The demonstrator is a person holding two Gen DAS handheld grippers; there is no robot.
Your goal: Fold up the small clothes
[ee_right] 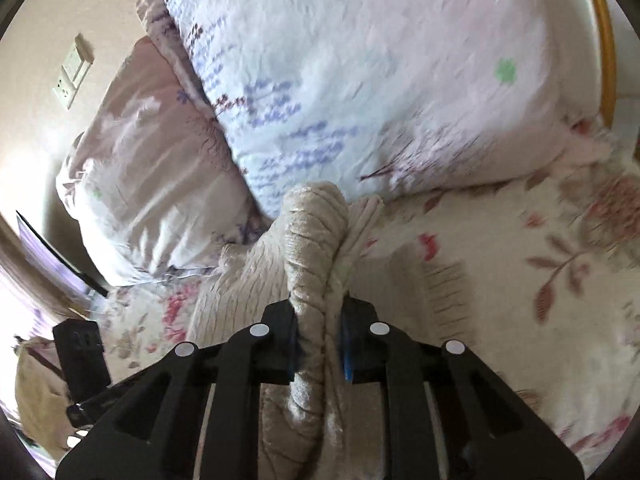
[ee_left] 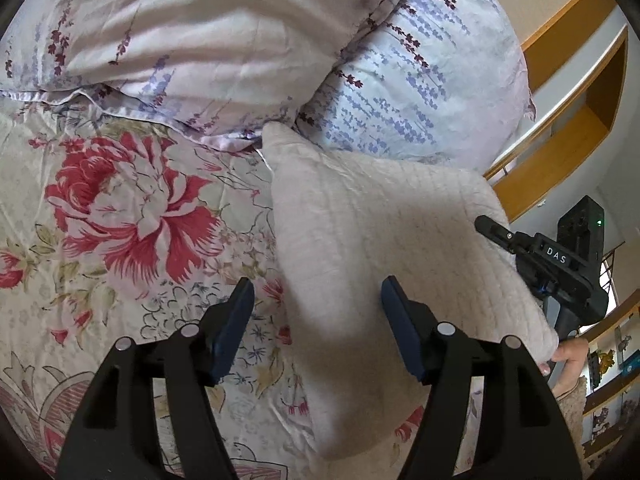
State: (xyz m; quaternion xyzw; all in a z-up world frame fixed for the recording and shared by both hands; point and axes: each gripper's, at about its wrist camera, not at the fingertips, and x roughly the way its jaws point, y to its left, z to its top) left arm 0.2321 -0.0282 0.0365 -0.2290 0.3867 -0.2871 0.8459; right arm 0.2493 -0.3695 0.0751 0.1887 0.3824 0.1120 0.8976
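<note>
Floral bedspread [ee_left: 132,216], right gripper [ee_right: 318,336] marked "DAS", pinching beige garment [ee_right: 314,240]

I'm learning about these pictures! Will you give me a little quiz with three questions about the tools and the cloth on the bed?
1. True or false: the left tool is open.
2. What does the right tool pinch? A) pillow B) beige cloth C) nothing
3. Fill in: the cloth lies on a bedspread printed with ____.

Key: 1 true; 2 B, the beige cloth is bunched between its fingers; 3 flowers.
</note>
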